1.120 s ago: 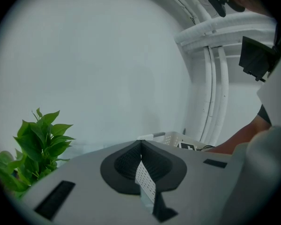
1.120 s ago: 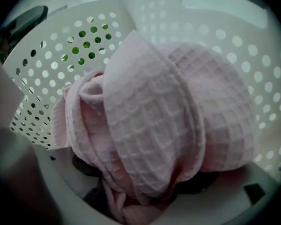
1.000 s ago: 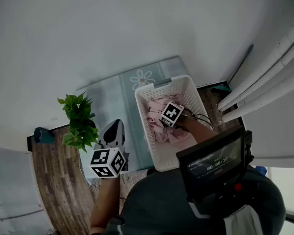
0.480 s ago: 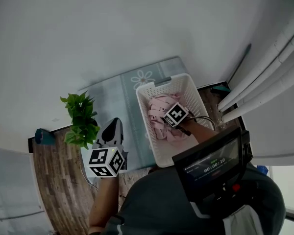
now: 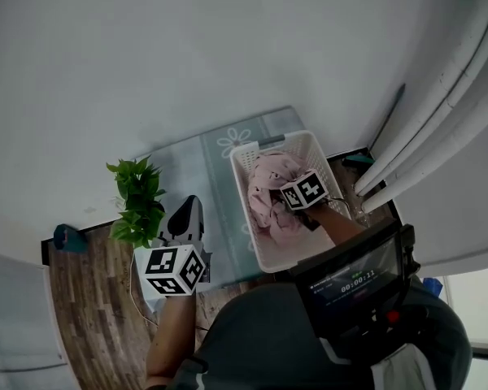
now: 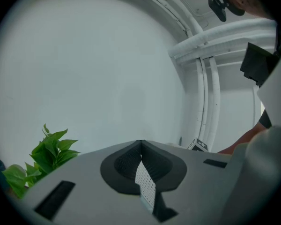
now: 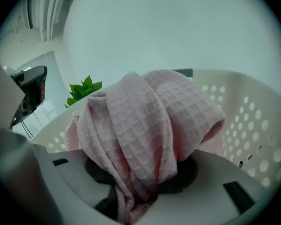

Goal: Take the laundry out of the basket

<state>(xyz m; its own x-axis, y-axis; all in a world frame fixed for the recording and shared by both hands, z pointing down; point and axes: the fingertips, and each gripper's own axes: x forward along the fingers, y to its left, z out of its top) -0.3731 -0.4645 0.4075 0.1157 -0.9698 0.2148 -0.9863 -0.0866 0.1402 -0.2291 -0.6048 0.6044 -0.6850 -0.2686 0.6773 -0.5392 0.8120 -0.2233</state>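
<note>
Plain pale wall (image 5: 187, 47), wooden floor (image 5: 89, 299). Head view: white basket (image 5: 241, 187) at right, pink laundry (image 5: 268, 189) inside, bunched higher than a second ago. Left gripper view: left tongs (image 6: 140, 146) clenched, empty. Right gripper view: right tongs (image 7: 143, 191) closing, laundry pinched between; lift-out likely under way.

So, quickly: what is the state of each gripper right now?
Left gripper: closed, holding nothing.
Right gripper: jaws closing on the pink cloth, gripping it.

Bunched pink laundry (image 5: 268, 190) in white basket (image 5: 242, 187)
</note>
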